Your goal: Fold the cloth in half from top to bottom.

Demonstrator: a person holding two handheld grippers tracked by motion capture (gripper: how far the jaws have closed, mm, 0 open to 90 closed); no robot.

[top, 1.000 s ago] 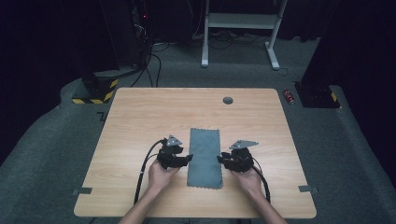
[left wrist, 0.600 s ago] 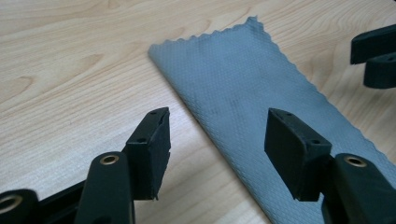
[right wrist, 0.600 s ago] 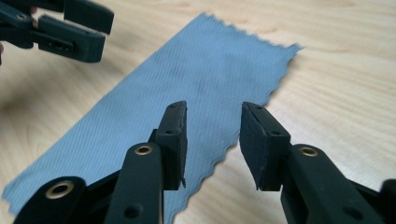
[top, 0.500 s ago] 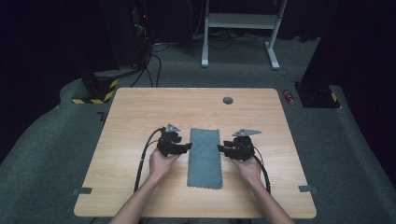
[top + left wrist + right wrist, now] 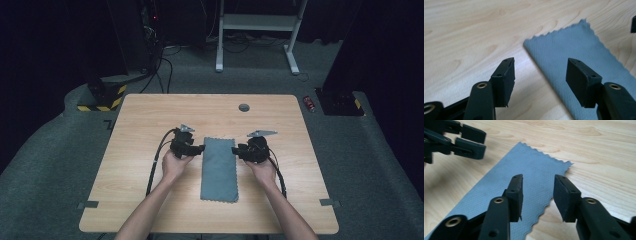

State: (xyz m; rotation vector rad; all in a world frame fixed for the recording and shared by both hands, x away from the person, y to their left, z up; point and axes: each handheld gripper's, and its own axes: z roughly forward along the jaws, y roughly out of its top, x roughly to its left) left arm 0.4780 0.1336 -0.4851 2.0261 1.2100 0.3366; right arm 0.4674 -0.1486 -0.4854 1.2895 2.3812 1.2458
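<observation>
The grey cloth (image 5: 219,169) lay flat near the middle of the wooden table (image 5: 150,115), long & thin, w/ zigzag edges. The left gripper (image 5: 200,148) sat just beside the cloth's far left corner, the right gripper (image 5: 235,150) by its far right corner. Both pointed in at the cloth. The left one's jaws were wide apart w/ nothing in them; they'd just been opening. One jaw was over the cloth's edge, one over bare wood. The right gripper's jaws were apart too, nothing pinched; they'd just been closing a bit, right above the cloth's edge.
</observation>
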